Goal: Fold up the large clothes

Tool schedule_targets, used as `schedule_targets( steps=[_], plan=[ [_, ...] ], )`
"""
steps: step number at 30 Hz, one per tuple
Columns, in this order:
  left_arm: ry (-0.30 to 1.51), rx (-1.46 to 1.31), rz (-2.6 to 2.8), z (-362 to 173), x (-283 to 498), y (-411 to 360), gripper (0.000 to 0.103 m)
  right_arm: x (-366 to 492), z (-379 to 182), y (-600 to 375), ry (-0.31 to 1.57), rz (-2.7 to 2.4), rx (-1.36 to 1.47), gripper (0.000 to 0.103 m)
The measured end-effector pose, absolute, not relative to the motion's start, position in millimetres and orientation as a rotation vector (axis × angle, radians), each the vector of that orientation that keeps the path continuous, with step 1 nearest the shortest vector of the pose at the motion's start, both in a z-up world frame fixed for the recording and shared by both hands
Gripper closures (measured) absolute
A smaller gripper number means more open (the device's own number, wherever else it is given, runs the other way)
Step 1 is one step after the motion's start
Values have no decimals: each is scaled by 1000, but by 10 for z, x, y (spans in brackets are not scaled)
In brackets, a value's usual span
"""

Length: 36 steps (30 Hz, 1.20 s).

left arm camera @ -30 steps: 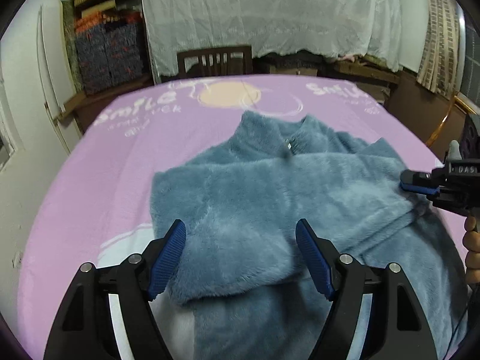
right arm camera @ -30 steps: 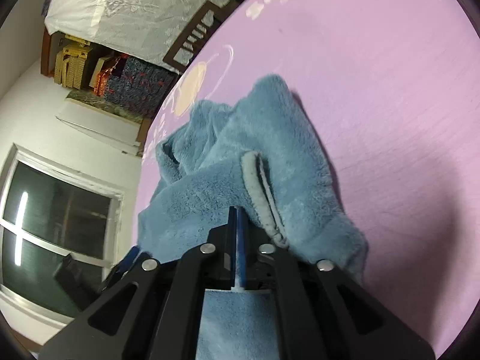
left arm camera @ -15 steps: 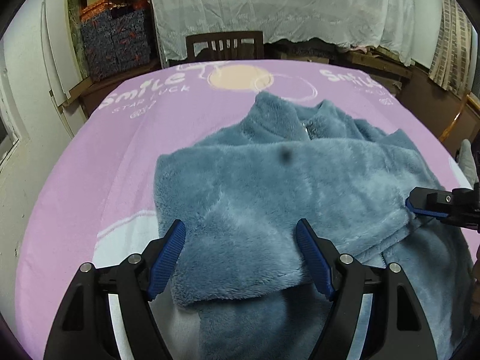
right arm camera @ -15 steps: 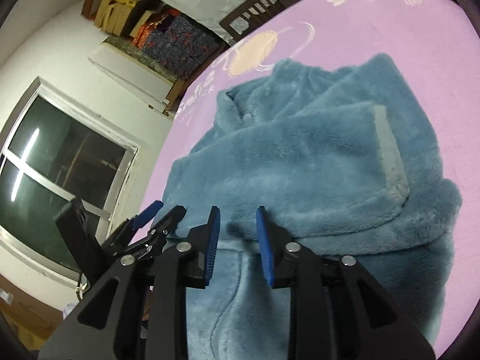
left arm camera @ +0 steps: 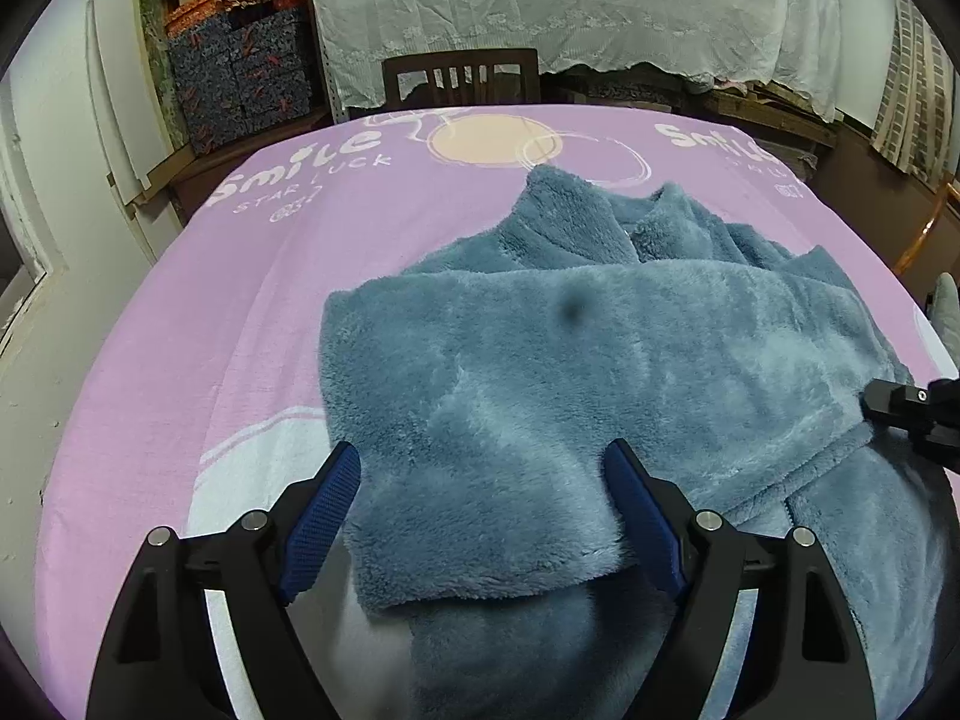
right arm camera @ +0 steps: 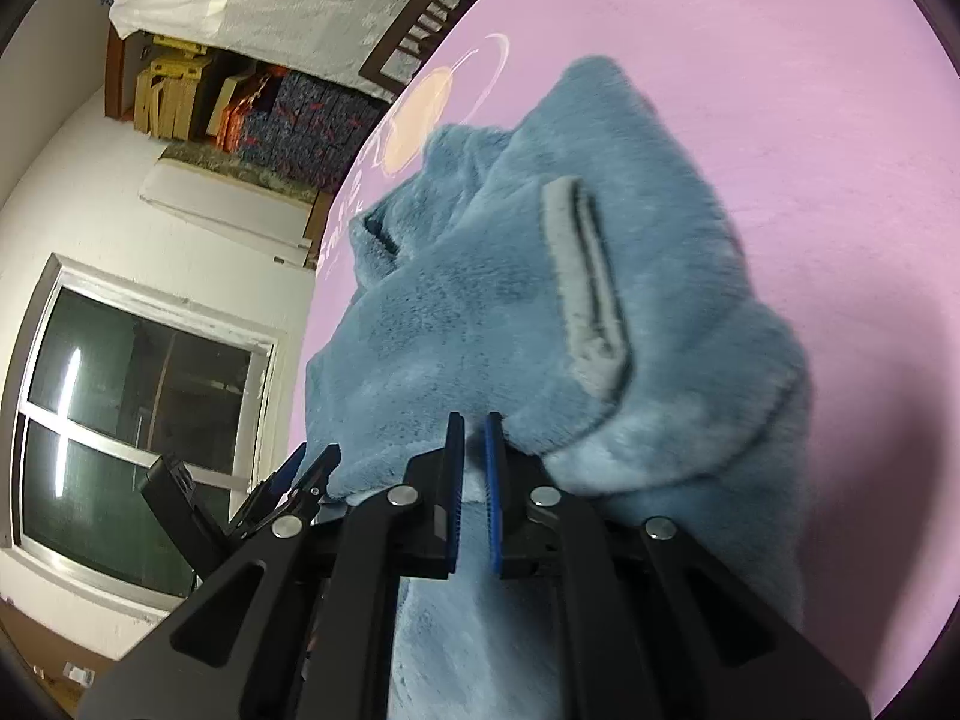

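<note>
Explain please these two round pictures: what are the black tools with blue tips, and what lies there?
No robot: a person holds a two-finger gripper in each hand, each with a wide-angle camera looking along its fingers. One picture comes from the left gripper, the other from the right gripper. A fluffy blue jacket lies partly folded on a pink printed cloth. The left jaws are opening around a folded part; the right jaws are shut at the jacket's edge.

A pink printed sheet (left arm camera: 336,228) covers the table. Beyond its far edge stands a dark wooden chair (left arm camera: 461,75) before a white lace curtain (left arm camera: 570,6). Patterned boxes (left arm camera: 240,84) are stacked against the white wall (right arm camera: 90,180). A dark window (right arm camera: 132,408) reflects a ceiling light.
</note>
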<state>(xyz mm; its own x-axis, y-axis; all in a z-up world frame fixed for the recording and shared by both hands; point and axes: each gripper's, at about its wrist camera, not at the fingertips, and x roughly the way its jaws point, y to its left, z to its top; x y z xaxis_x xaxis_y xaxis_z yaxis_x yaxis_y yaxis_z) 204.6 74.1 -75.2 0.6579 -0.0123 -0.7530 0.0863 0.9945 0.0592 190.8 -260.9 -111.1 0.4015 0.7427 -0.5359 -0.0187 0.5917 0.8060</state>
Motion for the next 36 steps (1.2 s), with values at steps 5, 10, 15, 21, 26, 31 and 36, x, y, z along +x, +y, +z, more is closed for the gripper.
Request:
schedule_targets(
  steps=[5, 10, 15, 21, 26, 31, 36],
  plan=[
    [810, 83, -45, -655, 1937, 730, 19, 1734, -1046, -2853, 1007, 492, 841, 86],
    [779, 45, -38, -551, 1743, 781, 19, 1556, -910, -3032, 936, 467, 835, 71],
    [791, -82, -51, -486, 1439, 1063, 19, 1372, -889, -3153, 939, 497, 859, 66],
    [755, -150, -18, -349, 1006, 1338, 20, 1068, -797, -3362, 926, 496, 883, 60],
    [758, -183, -58, -225, 640, 1413, 20, 717, -538, -3479, 878, 514, 836, 49],
    [764, -171, -103, -180, 237, 1358, 20, 271, -293, -3426, 859, 485, 676, 46],
    [749, -166, -123, -50, -211, 1417, 20, -162, -138, -3485, 825, 495, 602, 44]
  ],
)
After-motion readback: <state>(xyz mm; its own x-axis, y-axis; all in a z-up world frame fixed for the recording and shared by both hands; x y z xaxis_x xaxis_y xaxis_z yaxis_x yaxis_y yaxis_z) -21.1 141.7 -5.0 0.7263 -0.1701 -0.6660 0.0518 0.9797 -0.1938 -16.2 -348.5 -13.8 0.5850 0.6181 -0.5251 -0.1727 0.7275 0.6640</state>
